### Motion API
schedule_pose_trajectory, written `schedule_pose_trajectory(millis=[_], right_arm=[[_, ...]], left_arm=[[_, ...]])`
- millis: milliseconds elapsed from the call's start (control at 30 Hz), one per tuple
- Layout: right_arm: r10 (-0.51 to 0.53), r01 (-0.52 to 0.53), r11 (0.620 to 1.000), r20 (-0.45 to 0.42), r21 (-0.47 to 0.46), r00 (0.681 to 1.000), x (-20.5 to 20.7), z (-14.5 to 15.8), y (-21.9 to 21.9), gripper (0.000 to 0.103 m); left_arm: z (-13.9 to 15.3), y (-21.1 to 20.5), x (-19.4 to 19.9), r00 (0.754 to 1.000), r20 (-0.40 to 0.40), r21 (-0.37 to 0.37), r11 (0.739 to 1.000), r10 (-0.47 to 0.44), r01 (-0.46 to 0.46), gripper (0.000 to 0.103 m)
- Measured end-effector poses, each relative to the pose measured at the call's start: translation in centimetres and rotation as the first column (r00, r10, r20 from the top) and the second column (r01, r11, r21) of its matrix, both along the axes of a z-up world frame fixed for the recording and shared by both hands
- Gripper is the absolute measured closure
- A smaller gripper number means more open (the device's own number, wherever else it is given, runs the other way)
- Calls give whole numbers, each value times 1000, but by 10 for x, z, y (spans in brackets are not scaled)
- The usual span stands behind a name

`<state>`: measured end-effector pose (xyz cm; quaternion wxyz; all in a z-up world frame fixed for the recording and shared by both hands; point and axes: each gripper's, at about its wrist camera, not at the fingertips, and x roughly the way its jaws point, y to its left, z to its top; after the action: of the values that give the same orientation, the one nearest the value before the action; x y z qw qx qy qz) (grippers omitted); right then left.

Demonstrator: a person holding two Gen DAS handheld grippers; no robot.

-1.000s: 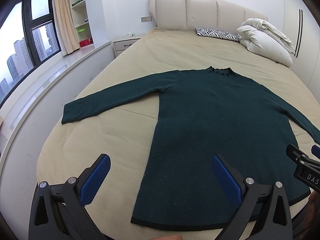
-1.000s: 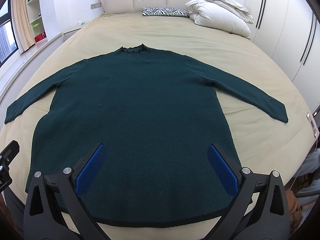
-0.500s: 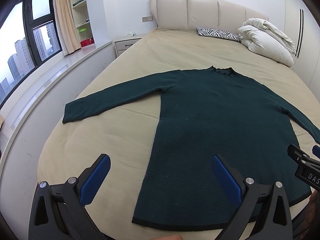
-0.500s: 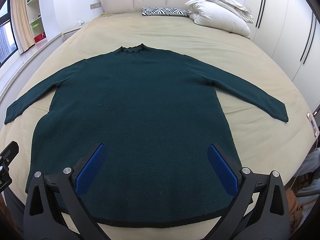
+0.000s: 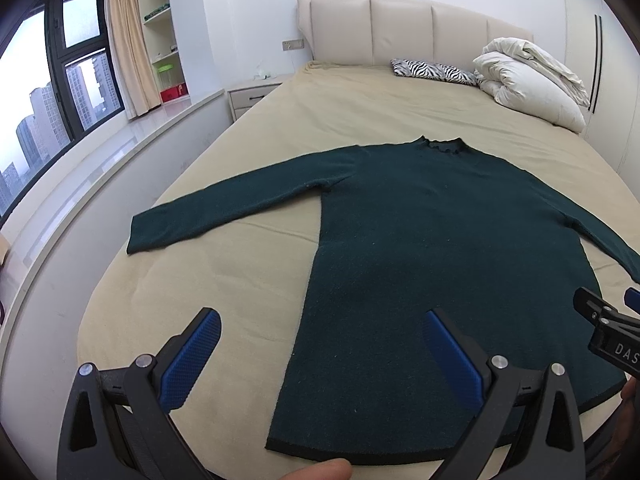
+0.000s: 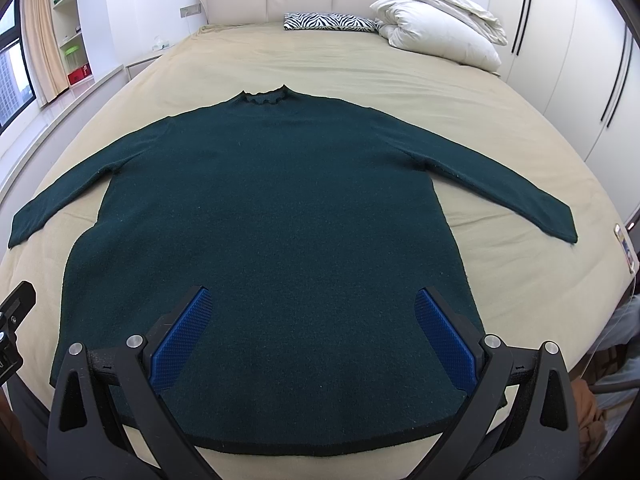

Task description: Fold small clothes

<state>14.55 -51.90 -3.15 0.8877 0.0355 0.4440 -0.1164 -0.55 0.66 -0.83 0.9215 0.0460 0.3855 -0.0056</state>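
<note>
A dark green long-sleeved sweater (image 5: 432, 248) (image 6: 280, 216) lies flat on the beige bed (image 5: 360, 120) (image 6: 320, 64), collar toward the headboard, both sleeves spread out. My left gripper (image 5: 320, 356) hovers open above the hem's left corner, one finger over bare sheet, the other over the sweater. My right gripper (image 6: 308, 336) hangs open over the middle of the hem, holding nothing. The right gripper's tip (image 5: 608, 328) shows at the right edge of the left wrist view.
A zebra-print pillow (image 6: 330, 22) and a rolled white duvet (image 6: 440, 24) sit at the head of the bed. A nightstand (image 5: 256, 94), window sill and shelves stand to the left; white wardrobe doors (image 6: 580, 60) line the right. A fingertip (image 5: 320, 470) shows at the bottom.
The left wrist view has drifted slightly, so the sweater sits a touch to the right. Both grippers stay open and the sweater has not moved.
</note>
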Motion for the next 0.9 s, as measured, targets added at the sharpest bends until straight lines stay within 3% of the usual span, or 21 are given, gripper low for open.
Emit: schedule_pose_trajectory(millis=[133,200,267,333,433,533,600,700,800,900], right_arm=[[-3,3,1000,8,10,1000,0,0,-1,0],[-10,8,999,34,34,999,-1,3,-10,0],[-35,30,997,80,68,996,-4,7,-27,0],[-102,84,988,131,130,986,-9,12,-60,0],[-254,195,940,192,281,948,-22,10,-134,0],[-456,342,833,190,436,869,-39,-7,-222,0],[-593,422,712,158,561,790,-55,-30,-284,0],[-697,477,556,70,681,713,-66,-66,-349,3],[-751,509,447,-1,735,660,-69,-97,-392,7],[-782,512,388,-20,766,623,-67,-116,-420,8]], left_arm=[[5,-10,-13,993,115,52,998,-33,28,0],[6,-18,-18,984,174,125,992,-42,20,0],[3,-27,-21,969,245,258,966,-43,-22,0],[1,-32,-19,958,280,324,945,-58,-37,0],[6,-30,-7,960,272,279,960,-65,-14,0],[13,-26,11,976,208,155,987,-70,37,0],[15,-25,30,988,131,35,996,-81,77,0],[12,-29,48,993,73,-72,992,-95,100,0],[6,-30,61,995,52,-242,965,-88,98,0],[-4,-40,78,997,-22,-272,960,-79,71,0]])
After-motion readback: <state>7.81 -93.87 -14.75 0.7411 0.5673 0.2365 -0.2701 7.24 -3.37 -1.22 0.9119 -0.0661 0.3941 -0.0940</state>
